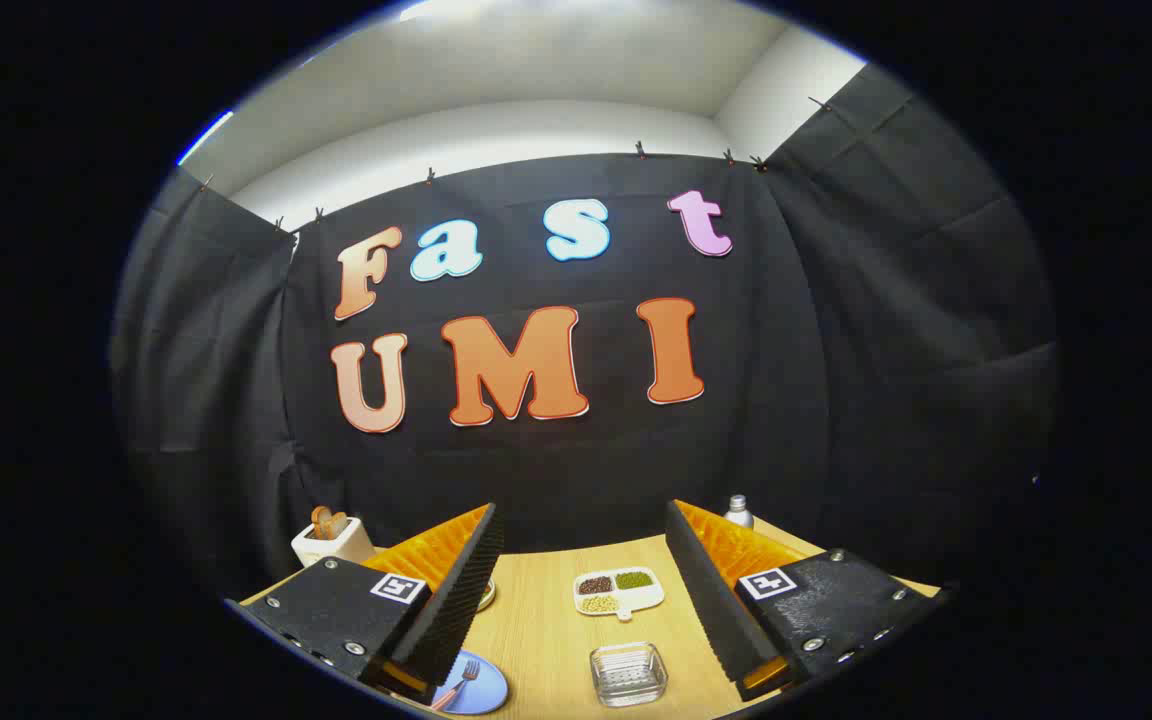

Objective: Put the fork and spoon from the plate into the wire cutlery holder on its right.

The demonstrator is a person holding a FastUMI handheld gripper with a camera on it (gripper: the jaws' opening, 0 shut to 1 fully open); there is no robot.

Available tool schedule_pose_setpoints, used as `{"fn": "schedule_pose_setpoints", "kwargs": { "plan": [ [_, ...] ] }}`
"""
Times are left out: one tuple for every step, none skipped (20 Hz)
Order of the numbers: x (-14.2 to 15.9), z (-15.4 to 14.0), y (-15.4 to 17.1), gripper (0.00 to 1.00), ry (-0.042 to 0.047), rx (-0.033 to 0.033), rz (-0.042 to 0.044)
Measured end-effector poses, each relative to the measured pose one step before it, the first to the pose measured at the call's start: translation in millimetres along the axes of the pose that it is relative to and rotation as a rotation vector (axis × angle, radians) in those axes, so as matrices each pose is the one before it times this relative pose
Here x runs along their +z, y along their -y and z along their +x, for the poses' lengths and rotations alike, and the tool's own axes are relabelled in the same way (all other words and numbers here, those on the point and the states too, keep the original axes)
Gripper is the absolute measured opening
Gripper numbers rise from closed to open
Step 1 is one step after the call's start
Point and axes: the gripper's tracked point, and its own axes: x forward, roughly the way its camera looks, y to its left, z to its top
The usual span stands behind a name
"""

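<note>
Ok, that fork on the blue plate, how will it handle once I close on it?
The fork looks thin and rigid, probably metal, so it should stay stiff. It lies low on the smooth blue plate, so it may skid before the ribbed fingers bite. Its handle is partly hidden behind one finger. The tool stands open above the table.

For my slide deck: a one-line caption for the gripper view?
Open gripper raised over the wooden table, fork on blue plate near its left finger.
</note>
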Motion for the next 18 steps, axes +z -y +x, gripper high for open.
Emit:
{"fn": "schedule_pose_setpoints", "kwargs": {
  "plan": [
    [-5.62,-4.66,-7.93,0.98,-0.02231,-0.00231,-0.01644],
    [-5.65,-2.64,-8.03,0.98,-0.02404,-0.00275,-0.00591],
    [-7.24,-3.90,-10.09,0.98,-0.03641,0.00906,0.00851],
    [-6.30,-4.57,-9.67,0.98,-0.03325,0.00785,0.02135],
    [-3.95,-2.04,-7.33,0.98,-0.02417,-0.00448,0.02243],
    [-2.86,-2.07,-4.46,0.98,-0.01473,-0.01310,0.00352],
    [-2.89,-0.33,-1.53,0.98,-0.00173,-0.02690,-0.02098],
    [-1.03,-2.17,0.23,0.98,0.00684,-0.02884,-0.02770],
    [-0.06,-0.52,-3.81,0.98,0.00364,-0.01551,-0.01705],
    [-1.97,-1.99,-6.61,0.98,-0.00394,0.00024,-0.00473],
    [-5.14,-2.83,-6.45,0.98,-0.00802,0.00576,0.00162],
    [-4.41,-1.18,-6.61,0.98,-0.01159,0.00523,-0.00173],
    [-5.90,0.26,-5.03,0.98,-0.00853,0.00160,-0.01103],
    [-6.52,1.33,-3.89,0.98,-0.01279,-0.00149,-0.01797],
    [-8.99,2.35,-5.34,0.98,-0.01351,0.00347,-0.02400],
    [-12.18,2.33,-7.05,0.98,-0.02469,0.01016,-0.02792],
    [-14.65,3.51,-9.57,0.98,-0.02767,0.02028,-0.02825],
    [-14.29,2.77,-9.29,0.98,-0.02841,0.01991,-0.01637]
  ]
}}
